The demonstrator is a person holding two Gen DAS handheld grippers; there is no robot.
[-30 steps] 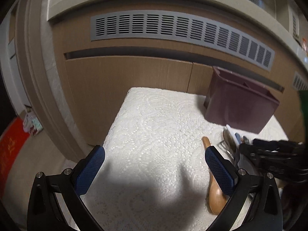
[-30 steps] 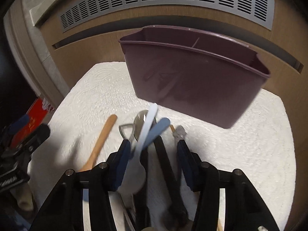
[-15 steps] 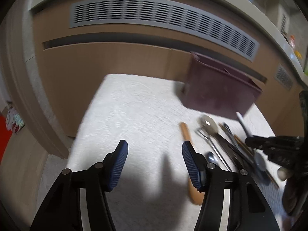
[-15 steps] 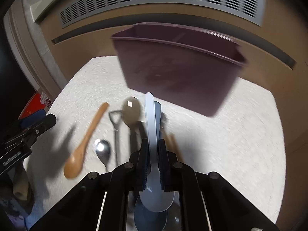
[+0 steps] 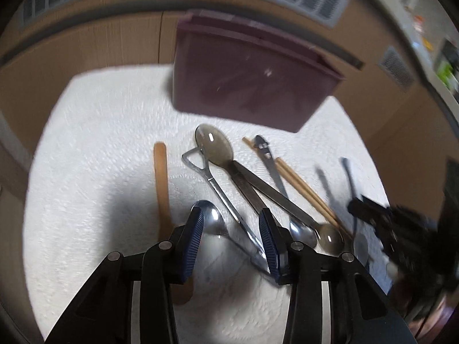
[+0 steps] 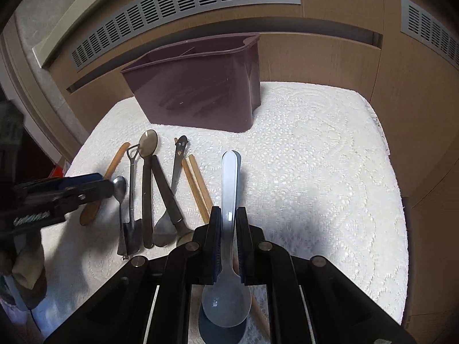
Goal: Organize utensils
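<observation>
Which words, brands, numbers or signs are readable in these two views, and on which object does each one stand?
White lettering on the side of the left hand-held gripper, seen in the right wrist view: too blurred to read.
Coloured items on a shelf at the upper right of the left wrist view: too small and blurred to read.
No text shows on the maroon holder or the utensils.

White embossed lace-pattern cloth [image 6: 315, 154] covers tabletop, edges hanging at right. Behind table: tan wood-grain cabinet panels [image 6: 321, 57] with dark horizontal gap running across. Above panels, long grey slotted vent grille [image 6: 183, 8]; second grey grille [image 6: 430, 31] further right. Pale stone-like ledge [image 6: 37, 14] along top left. Small red object [image 6: 58, 169] low at left, beyond table edge, too small to identify.
</observation>
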